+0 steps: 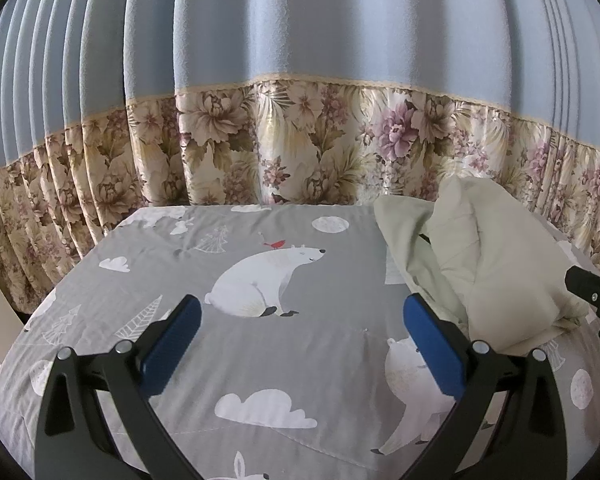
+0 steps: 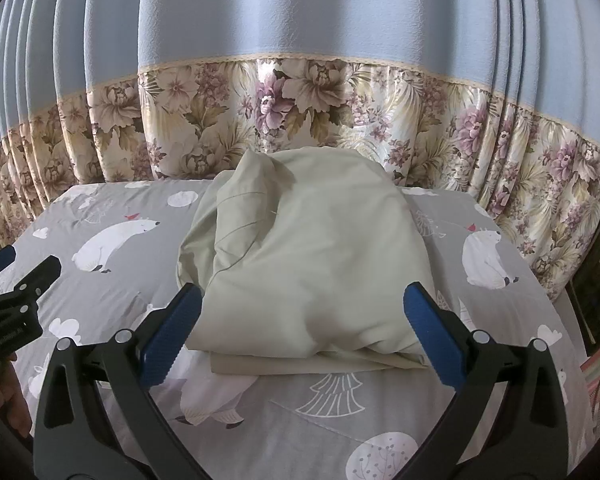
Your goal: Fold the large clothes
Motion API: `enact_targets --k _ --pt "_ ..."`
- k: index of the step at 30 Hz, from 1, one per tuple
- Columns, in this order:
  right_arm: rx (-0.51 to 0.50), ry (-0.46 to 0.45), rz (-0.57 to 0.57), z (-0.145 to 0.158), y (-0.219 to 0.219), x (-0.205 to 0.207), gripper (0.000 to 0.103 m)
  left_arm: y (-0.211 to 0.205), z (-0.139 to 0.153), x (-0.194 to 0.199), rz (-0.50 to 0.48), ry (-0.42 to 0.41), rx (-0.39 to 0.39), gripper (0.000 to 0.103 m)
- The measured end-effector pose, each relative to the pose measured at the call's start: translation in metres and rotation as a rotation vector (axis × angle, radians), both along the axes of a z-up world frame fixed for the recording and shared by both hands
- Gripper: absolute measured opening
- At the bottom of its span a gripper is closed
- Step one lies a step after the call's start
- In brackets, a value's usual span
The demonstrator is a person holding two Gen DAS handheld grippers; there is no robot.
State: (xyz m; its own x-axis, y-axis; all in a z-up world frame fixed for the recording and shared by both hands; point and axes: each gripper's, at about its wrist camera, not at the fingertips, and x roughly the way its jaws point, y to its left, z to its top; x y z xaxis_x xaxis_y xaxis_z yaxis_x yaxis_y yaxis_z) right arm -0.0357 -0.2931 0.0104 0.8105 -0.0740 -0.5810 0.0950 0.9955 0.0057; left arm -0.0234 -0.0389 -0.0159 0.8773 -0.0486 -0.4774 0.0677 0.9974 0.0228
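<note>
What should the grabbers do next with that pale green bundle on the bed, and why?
Probably ease the right hand-held gripper forward and close it on the near edge of the pale green garment. The garment lies in a lumpy bundle on the bear-print bedsheet, both hand-held grippers are open and empty, and the right one faces it squarely.

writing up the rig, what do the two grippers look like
Both match: the left gripper and right gripper have black angular arms with silver rivets and ribbed blue pads. Pale lettering marks the left one's body, too small to read.

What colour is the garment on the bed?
Pale green-beige garment, plain, no print. Clearest in the right wrist view.
</note>
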Motion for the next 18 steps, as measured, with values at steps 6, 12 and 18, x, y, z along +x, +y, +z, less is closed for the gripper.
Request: enact_targets --k 6,12,18 --pt "-0.02 -0.002 -0.003 0.0005 0.0018 0.0001 0.1 -0.0009 0.0009 0.0027 0.015 0.016 0.014 0.102" --pt "-0.03 -0.007 -0.002 0.0034 0.0043 -0.0013 0.1 -0.0087 0.0028 -0.0013 0.021 -0.003 0.054 0.102" --pt "-0.029 -0.01 -0.005 0.0053 0.004 -0.0008 0.1 -0.0086 0.0056 -0.0035 -0.016 -0.007 0.012 0.102"
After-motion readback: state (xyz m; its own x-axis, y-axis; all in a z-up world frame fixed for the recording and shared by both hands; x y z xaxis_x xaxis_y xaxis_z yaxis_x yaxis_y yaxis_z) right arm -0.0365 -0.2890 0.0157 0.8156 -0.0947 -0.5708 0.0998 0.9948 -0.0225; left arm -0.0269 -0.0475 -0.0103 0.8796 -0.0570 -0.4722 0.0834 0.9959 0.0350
